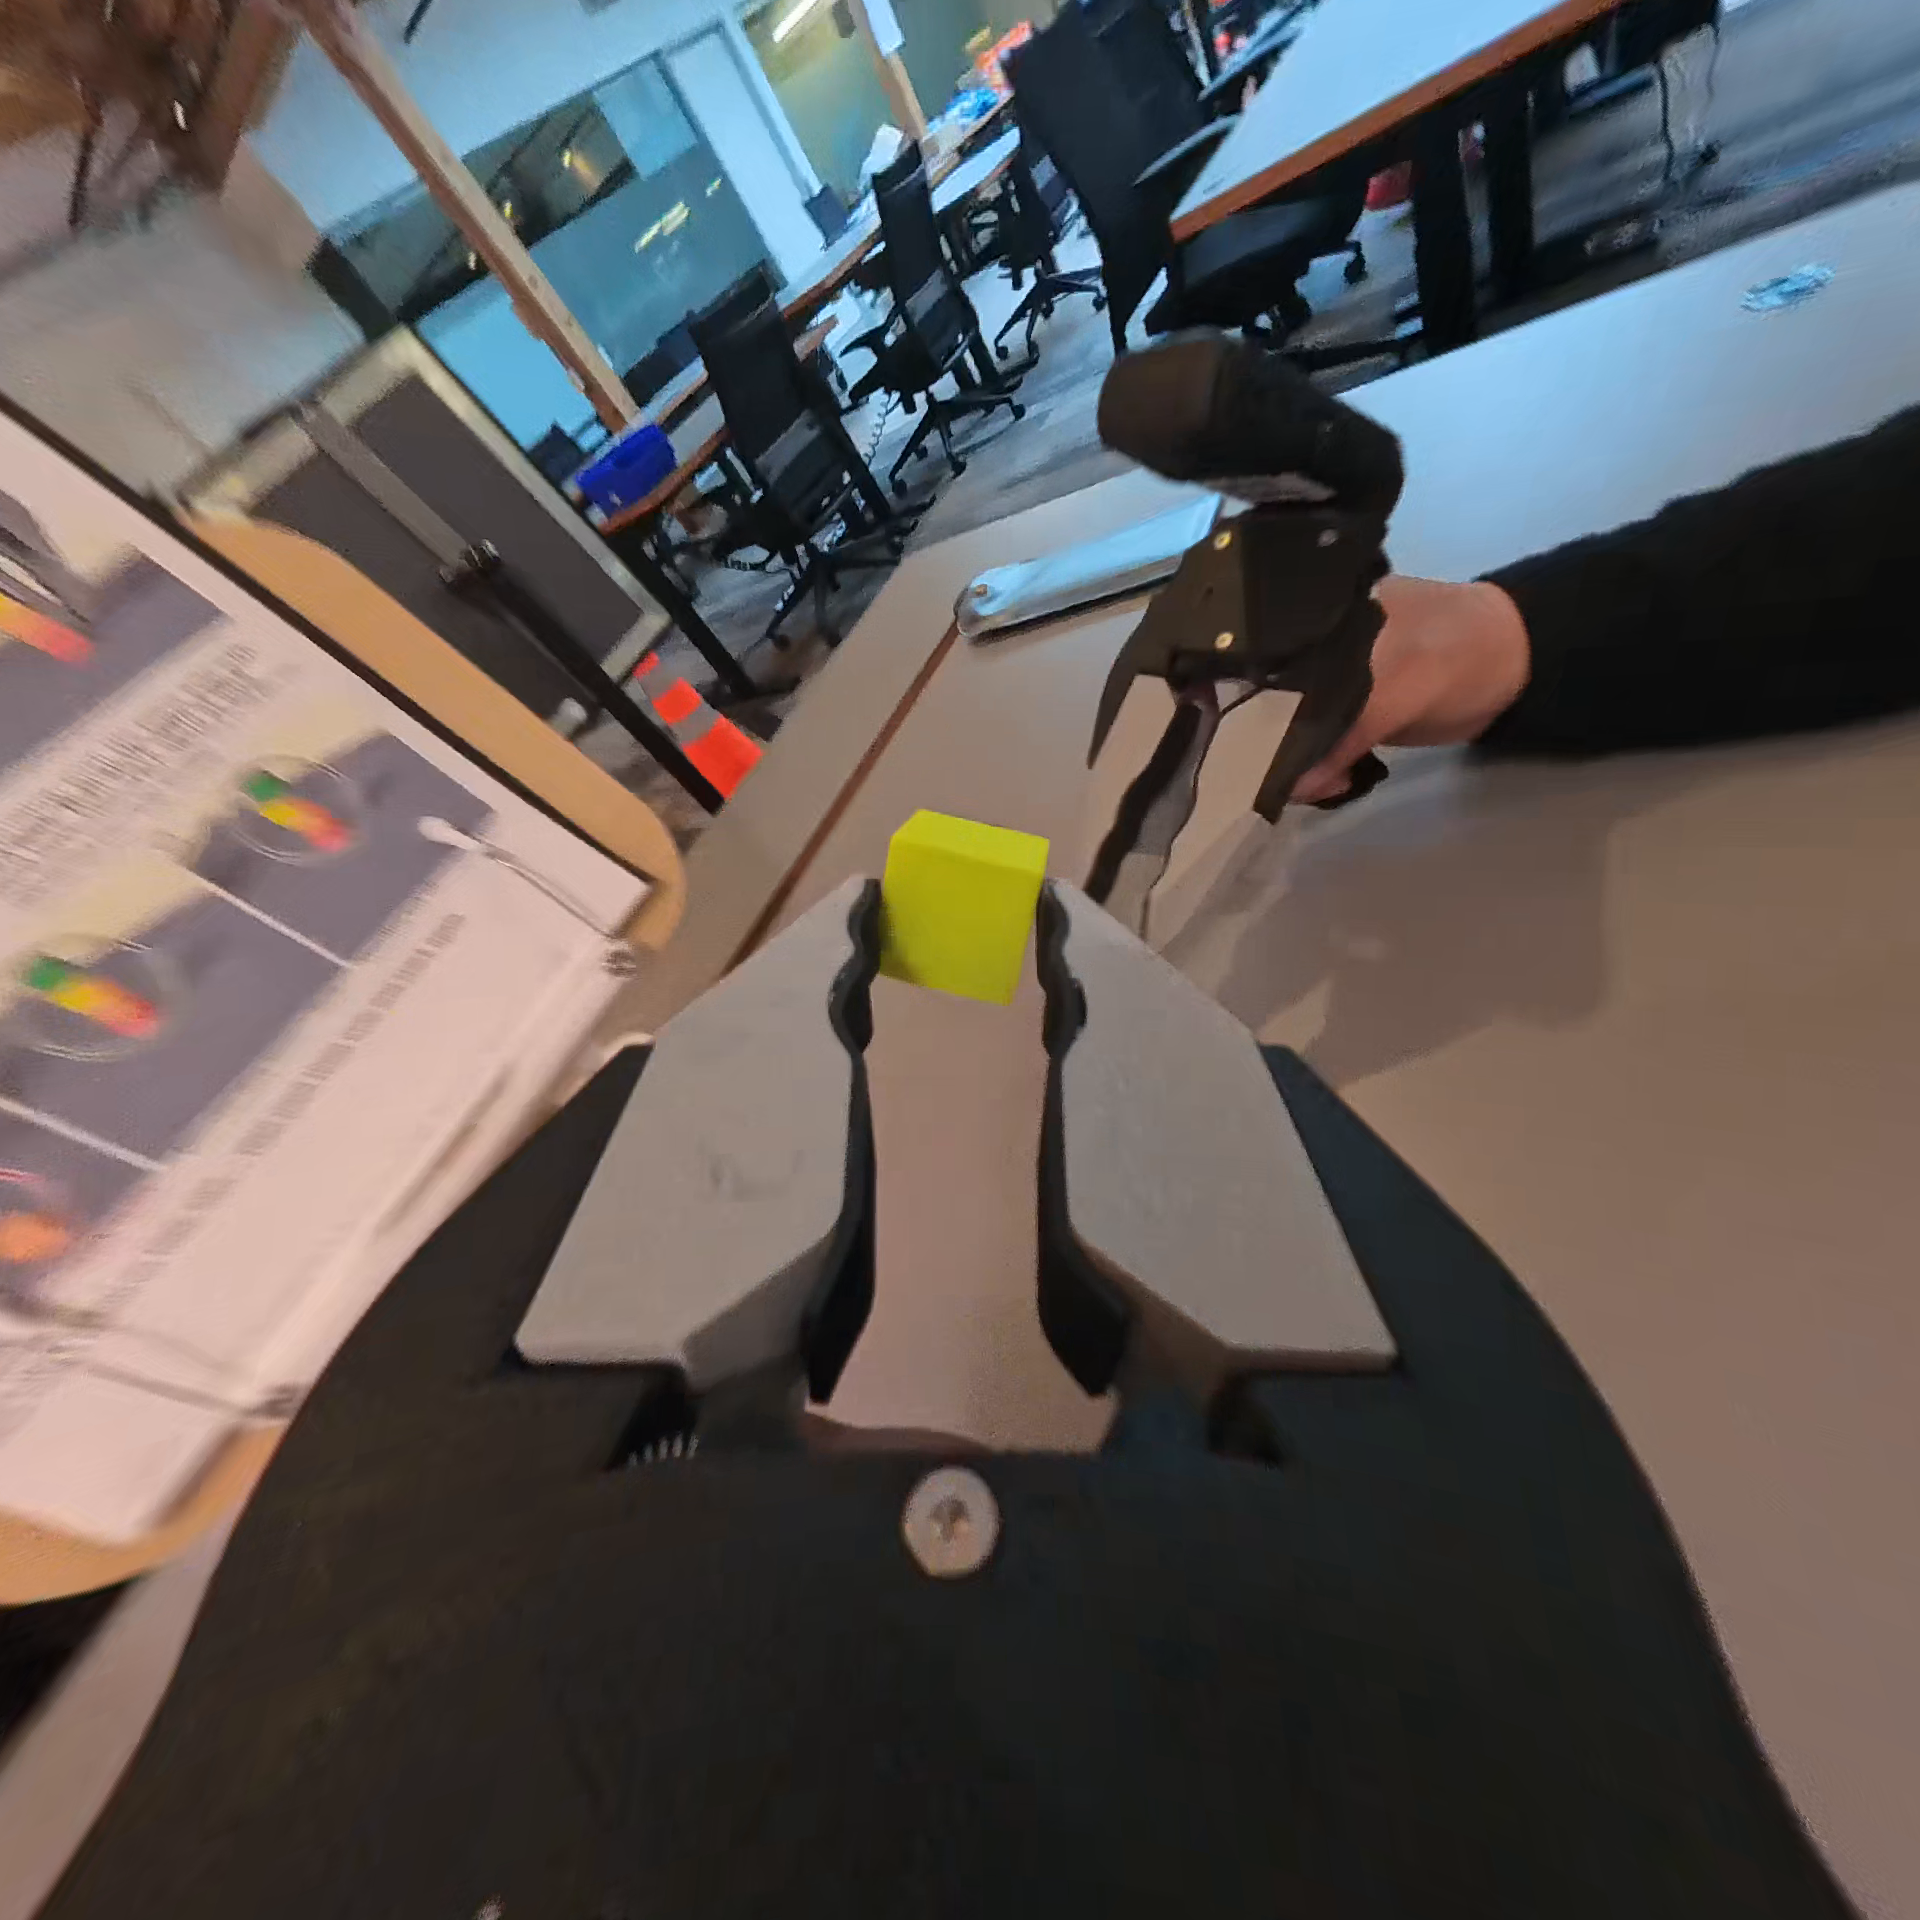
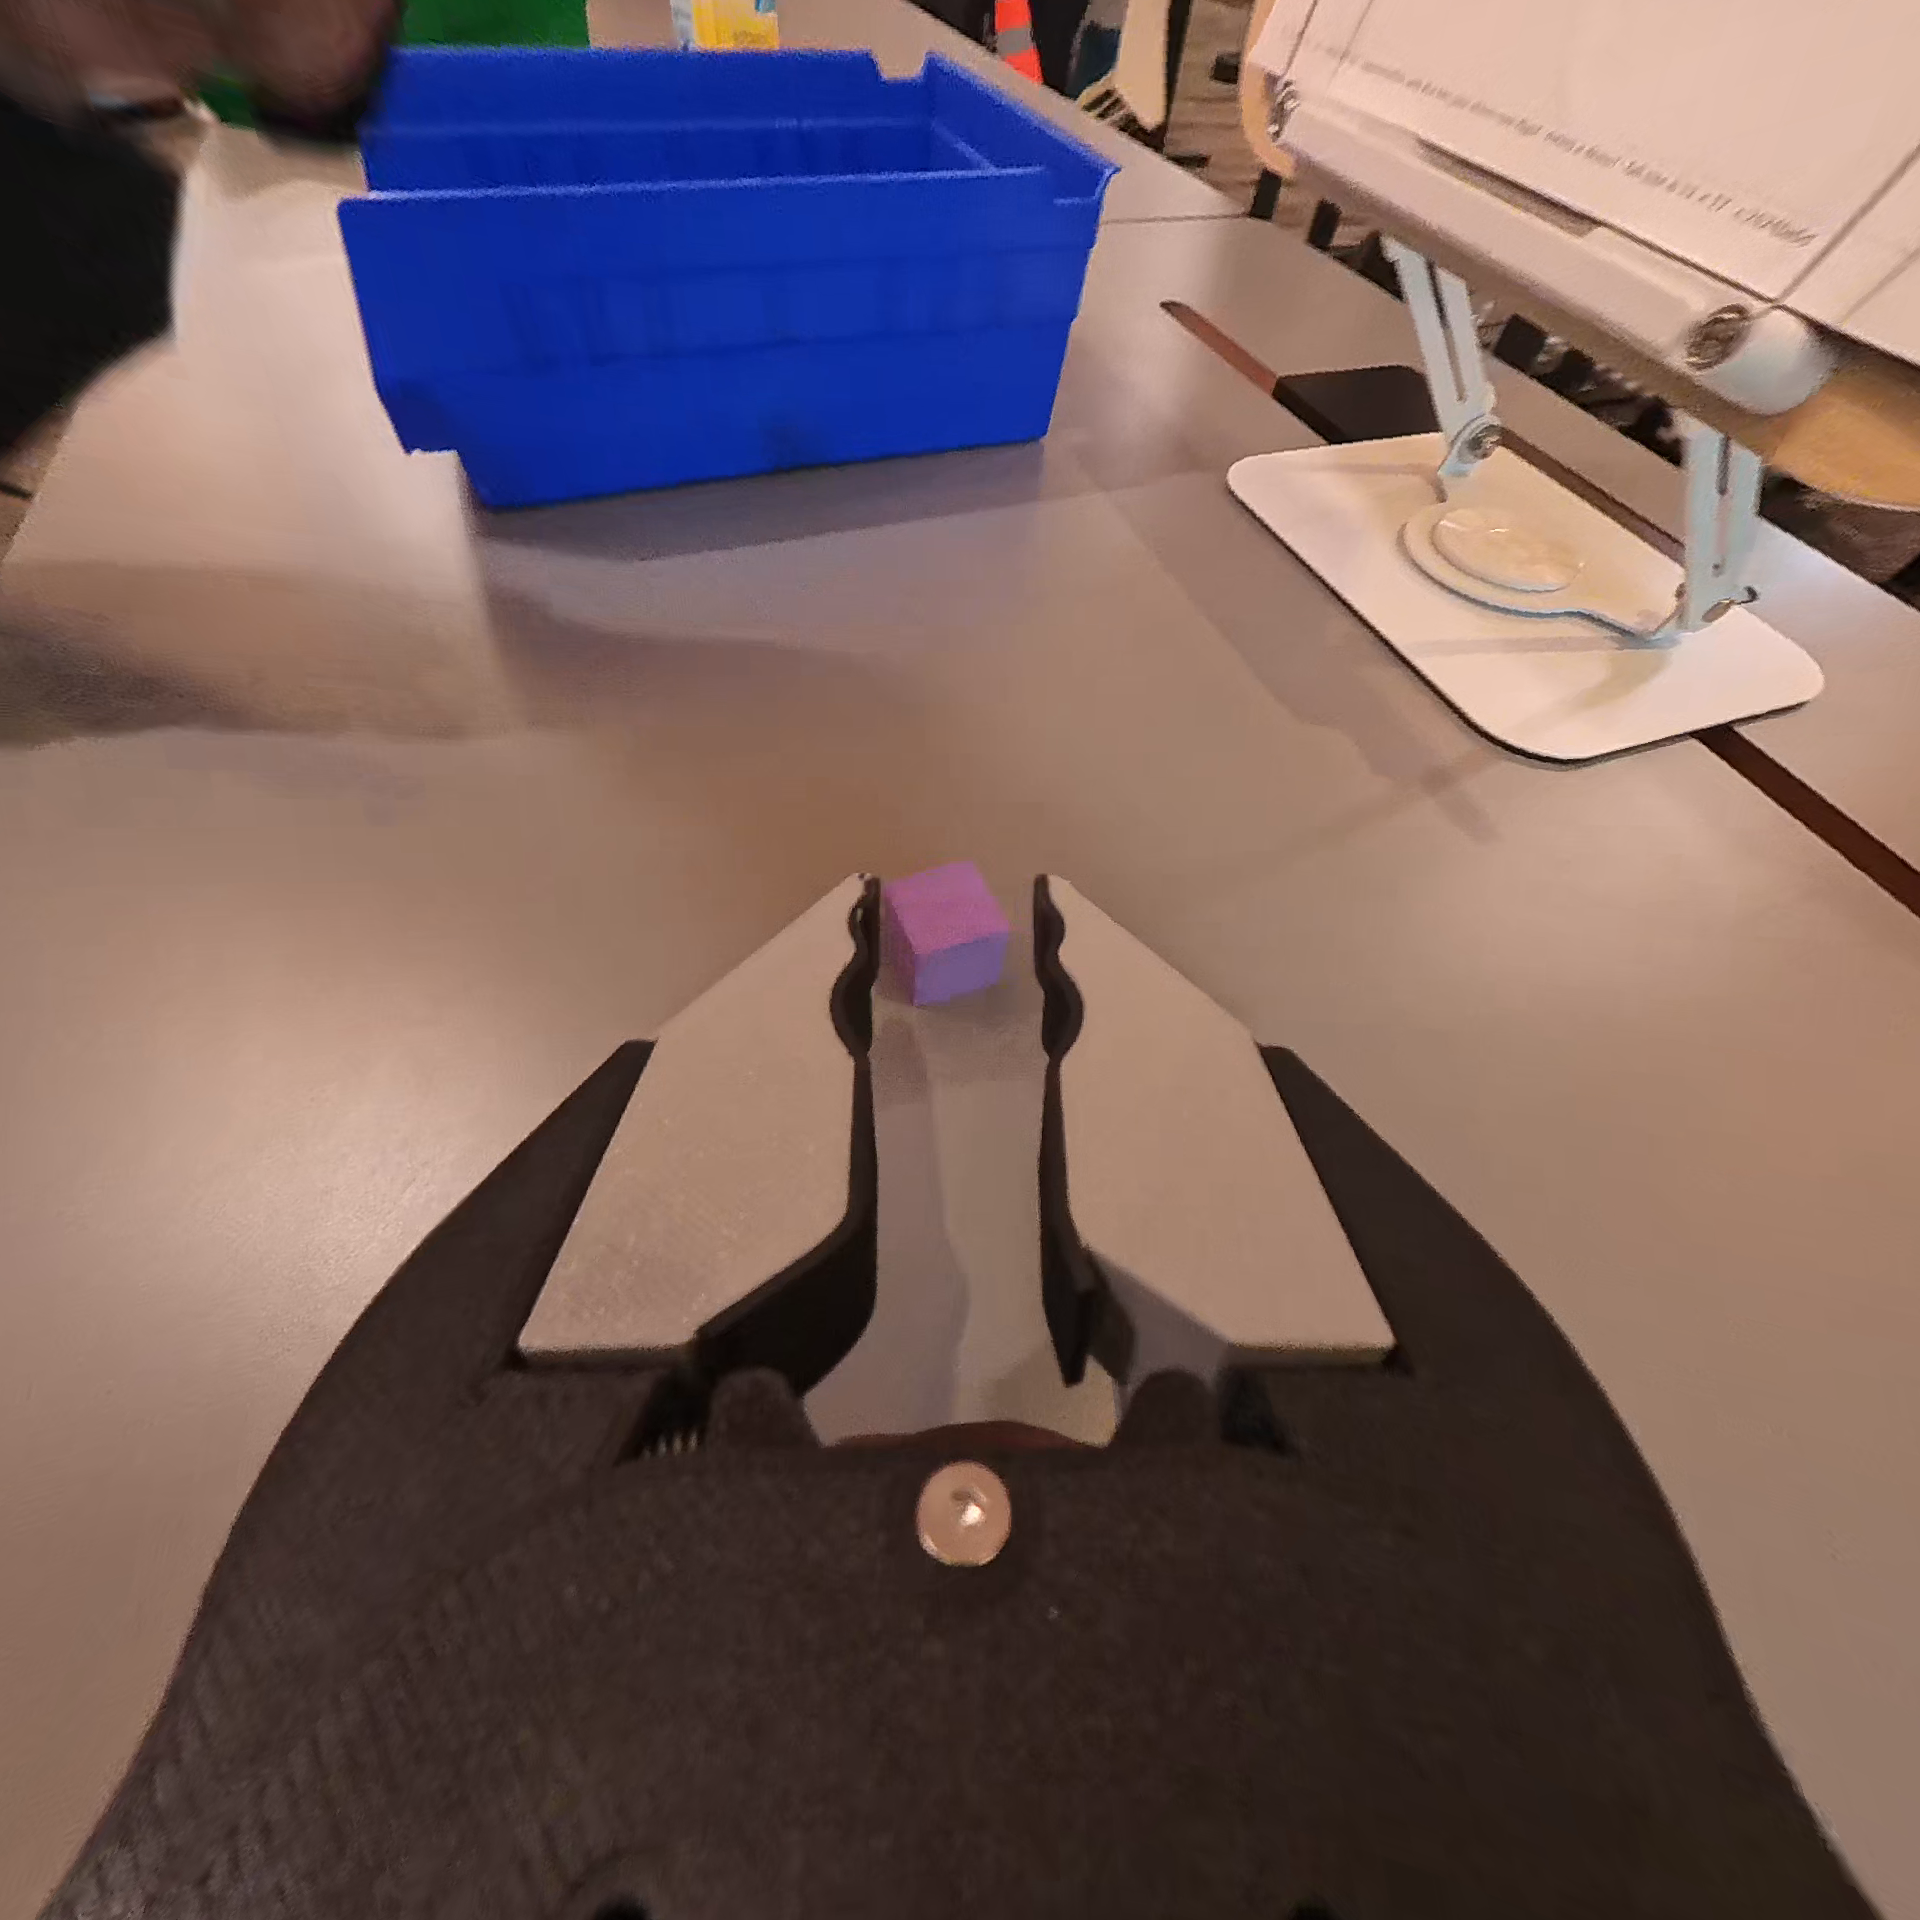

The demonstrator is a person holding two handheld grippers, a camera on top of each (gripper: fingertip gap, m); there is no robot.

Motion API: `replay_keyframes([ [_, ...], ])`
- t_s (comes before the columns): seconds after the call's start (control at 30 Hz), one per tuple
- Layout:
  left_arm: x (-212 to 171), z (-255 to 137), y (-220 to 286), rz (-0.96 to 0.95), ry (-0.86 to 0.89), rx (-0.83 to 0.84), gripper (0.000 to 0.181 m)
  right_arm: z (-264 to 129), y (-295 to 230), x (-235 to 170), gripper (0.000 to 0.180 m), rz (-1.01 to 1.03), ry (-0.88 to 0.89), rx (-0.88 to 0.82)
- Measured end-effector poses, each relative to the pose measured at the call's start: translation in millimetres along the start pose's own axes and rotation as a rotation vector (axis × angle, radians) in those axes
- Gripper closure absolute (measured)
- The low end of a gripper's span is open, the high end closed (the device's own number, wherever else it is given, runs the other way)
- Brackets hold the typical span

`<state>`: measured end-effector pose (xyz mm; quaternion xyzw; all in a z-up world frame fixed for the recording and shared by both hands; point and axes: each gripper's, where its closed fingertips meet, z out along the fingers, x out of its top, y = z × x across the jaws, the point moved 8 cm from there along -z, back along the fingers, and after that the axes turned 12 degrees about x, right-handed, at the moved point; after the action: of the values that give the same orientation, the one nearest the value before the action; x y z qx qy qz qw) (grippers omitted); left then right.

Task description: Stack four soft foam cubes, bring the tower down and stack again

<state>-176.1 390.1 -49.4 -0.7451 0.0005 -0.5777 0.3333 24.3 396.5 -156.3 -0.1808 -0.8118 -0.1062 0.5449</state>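
Note:
My left gripper (image 1: 958,920) is shut on a yellow foam cube (image 1: 961,909) and holds it by its sides, lifted above the grey table (image 1: 1558,1195). My right gripper (image 2: 951,920) is open, with a purple foam cube (image 2: 943,935) resting on the table between its fingertips. The cube lies close to the left finger, with a gap to the right finger. In the left wrist view the right gripper (image 1: 1184,847) points down at the table, held by a hand in a black sleeve. The purple cube is hidden there. No other cubes show.
A blue plastic bin (image 2: 717,312) stands at the far side of the table. A white stand (image 2: 1527,603) at the right carries a tilted board with printed pages (image 1: 260,987). The table edge (image 1: 862,769) runs near the yellow cube. An orange cone (image 1: 707,727) is on the floor. My right fingertips sit around 15 cm from my left ones.

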Motion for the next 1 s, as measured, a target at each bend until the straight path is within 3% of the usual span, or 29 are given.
replay_keyframes([
  [0.1,-30,47,21,-0.098,-0.024,0.059,0.153,-9,11,-3,0.153,0.059,0.01,-0.103],
  [0.23,-56,71,38,-0.024,-0.018,0.123,0.153,-22,20,-7,0.153,0.107,0.009,-0.187],
  [0.37,-72,65,47,0.156,-0.075,0.149,0.153,-22,17,1,0.15,0.183,0.111,-0.101],
  [0.5,-70,59,49,0.223,-0.006,0.187,0.152,-12,7,9,0.147,0.25,0.171,0.014],
  [1.0,-69,59,58,0.59,-0.015,0.367,0.153,8,-13,25,0.144,0.236,0.246,0.084],
])
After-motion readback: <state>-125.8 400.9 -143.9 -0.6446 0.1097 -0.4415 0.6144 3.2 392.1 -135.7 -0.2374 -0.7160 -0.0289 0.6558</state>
